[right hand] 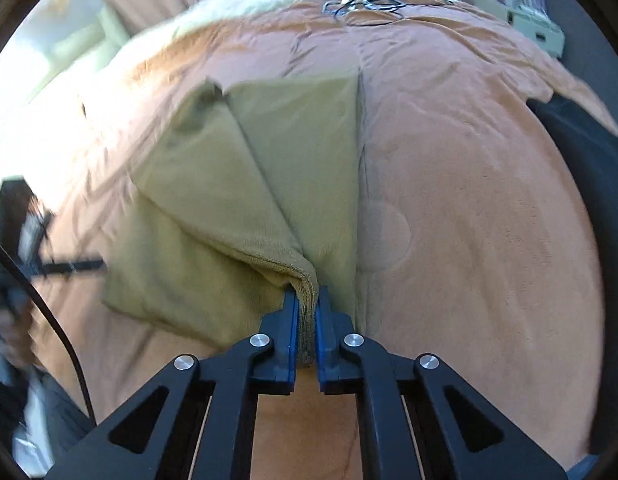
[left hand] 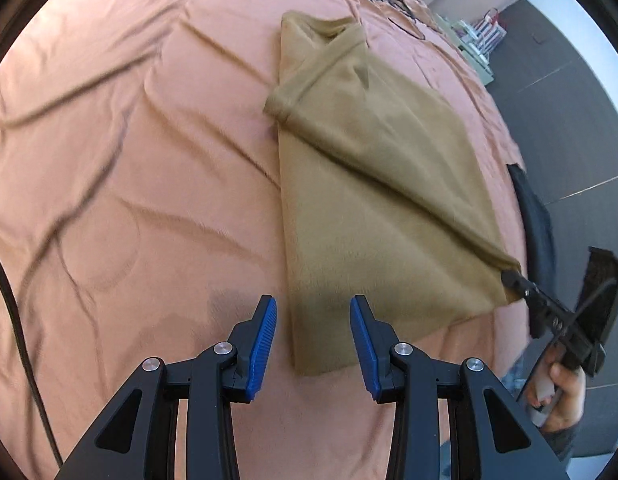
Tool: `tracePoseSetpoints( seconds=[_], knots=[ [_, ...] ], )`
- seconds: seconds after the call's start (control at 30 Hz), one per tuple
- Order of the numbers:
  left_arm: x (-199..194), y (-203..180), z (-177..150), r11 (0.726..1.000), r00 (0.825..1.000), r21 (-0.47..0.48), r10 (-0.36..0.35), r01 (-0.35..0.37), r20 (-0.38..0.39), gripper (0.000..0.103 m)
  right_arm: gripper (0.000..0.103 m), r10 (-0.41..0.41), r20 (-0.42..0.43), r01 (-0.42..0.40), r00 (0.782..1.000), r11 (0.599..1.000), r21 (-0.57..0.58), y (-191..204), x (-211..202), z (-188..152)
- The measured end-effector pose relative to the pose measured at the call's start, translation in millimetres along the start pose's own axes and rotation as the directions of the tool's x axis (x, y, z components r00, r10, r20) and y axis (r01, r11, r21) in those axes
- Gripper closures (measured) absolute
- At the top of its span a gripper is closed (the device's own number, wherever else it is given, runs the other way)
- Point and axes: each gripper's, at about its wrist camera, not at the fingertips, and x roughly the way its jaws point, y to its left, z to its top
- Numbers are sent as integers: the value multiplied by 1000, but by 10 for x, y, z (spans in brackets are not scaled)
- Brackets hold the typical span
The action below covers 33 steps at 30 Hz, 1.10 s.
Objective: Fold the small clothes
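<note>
The tan garment (left hand: 373,184) looks like matt, fuzzy fleece; the orange blanket (left hand: 129,160) seems smoother, soft cloth.

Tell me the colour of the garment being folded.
Plain olive-tan garment, no pattern; it shows best in the left wrist view, against the salmon bedcover.

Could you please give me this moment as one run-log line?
step: folding | right gripper: shut on tan garment corner, lifted | left gripper: open, empty, above near edge | surface: orange blanket
</note>
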Motion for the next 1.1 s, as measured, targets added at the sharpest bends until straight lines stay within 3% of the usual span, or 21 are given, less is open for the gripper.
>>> tracePoseSetpoints(
  seconds=[0.17,0.2,0.3,0.53,0.67,0.77,0.87,0.93,0.97,1.1],
  knots=[
    [157,65,-130,999,997,-20,-39,38,-62,68,100,108,22,-109,994,988,109,-239,-47,-51],
    [157,80,-157,999,997,-18,-46,45,-63,80,100,110,16,-111,994,987,114,-254,-33,-86],
    [163,101,-174,998,997,-16,-54,53,-57,93,100,124,8,-124,992,983,134,-275,-13,-152],
    [53,-6,-67,999,1000,48,10,-8,-30,96,100,224,52,-230,973,954,192,-394,-56,-92],
    [121,74,-79,999,999,33,8,-6,-49,96,100,131,-12,-127,991,978,165,-412,170,-188],
    [123,137,-78,999,998,10,-33,33,-55,95,98,84,-24,-81,996,989,125,-376,217,-206],
    [54,213,-54,998,997,-8,-58,58,-51,92,81,8,-19,-6,1000,997,74,-274,85,-143],
    [-51,262,-14,999,999,-10,-49,49,-18,92,61,-39,7,39,999,999,21,-144,-24,-100],
    [-93,280,10,998,998,-13,-58,58,-3,92,56,-45,18,45,999,999,-5,-70,-60,-71],
    [-226,370,112,997,997,-34,-72,73,41,88,52,-66,36,70,997,993,-98,273,-70,78]
  ],
)
